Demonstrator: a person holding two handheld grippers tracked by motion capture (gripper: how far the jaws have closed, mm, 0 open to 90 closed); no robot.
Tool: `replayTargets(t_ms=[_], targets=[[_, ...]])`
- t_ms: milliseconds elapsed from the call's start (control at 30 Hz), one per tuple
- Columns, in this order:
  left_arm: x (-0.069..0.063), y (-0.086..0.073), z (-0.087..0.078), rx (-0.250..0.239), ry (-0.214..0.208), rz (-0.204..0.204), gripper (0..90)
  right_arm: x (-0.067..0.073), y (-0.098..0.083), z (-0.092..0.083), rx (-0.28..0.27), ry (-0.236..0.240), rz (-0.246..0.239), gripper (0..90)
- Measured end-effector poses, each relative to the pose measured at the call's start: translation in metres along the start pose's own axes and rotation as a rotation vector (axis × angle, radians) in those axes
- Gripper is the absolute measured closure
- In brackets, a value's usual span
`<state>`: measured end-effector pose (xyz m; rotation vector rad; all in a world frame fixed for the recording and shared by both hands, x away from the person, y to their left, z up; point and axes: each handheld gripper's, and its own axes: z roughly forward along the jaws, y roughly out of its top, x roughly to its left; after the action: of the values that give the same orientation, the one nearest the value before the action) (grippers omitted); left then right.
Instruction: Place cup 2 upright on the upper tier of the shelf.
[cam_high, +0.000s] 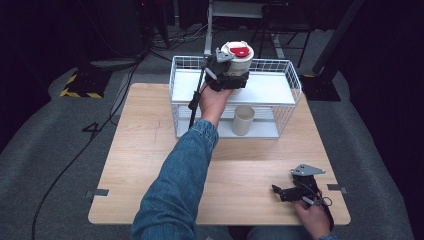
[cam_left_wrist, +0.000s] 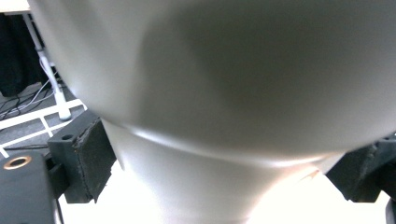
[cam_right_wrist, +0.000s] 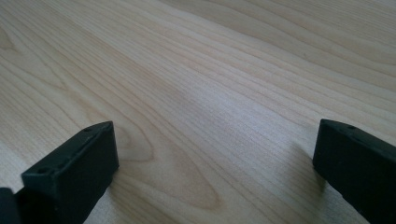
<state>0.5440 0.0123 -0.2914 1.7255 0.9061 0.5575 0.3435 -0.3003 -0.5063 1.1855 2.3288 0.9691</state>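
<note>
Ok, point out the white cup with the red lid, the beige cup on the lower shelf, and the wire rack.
white cup (cam_high: 240, 62), high view, its side wall.
beige cup (cam_high: 243, 121), high view, its side.
wire rack (cam_high: 295, 80), high view, right rim.

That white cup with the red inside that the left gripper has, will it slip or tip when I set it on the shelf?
The cup tapers downward, so it is probably top-heavy and may tip. Its wall looks smooth and glossy, so it could slip between the pads. It holds its shape, so it is likely stiff.
</note>
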Motion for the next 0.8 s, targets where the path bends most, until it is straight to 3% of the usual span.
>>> replayTargets(t_ms=[200, 333, 467, 800], targets=[[0.002, 0.0, 0.001, -0.002, -0.008, -0.012, 9.4, 0.0, 0.0, 0.0, 0.0, 0.0, 0.0, 0.1], [0.001, 0.001, -0.001, -0.015, 0.028, 0.003, 1.9, 0.0, 0.0, 0.0, 0.0, 0.0, 0.0, 0.2], [0.003, 0.002, -0.006, -0.017, 0.007, -0.004, 0.0, 0.0, 0.0, 0.0, 0.001, 0.001, 0.0, 0.2], [0.0, 0.005, -0.043, -0.043, -0.035, 0.005, 0.0, -0.002, 0.001, 0.001, 0.002, 0.009, -0.011, 0.0]])
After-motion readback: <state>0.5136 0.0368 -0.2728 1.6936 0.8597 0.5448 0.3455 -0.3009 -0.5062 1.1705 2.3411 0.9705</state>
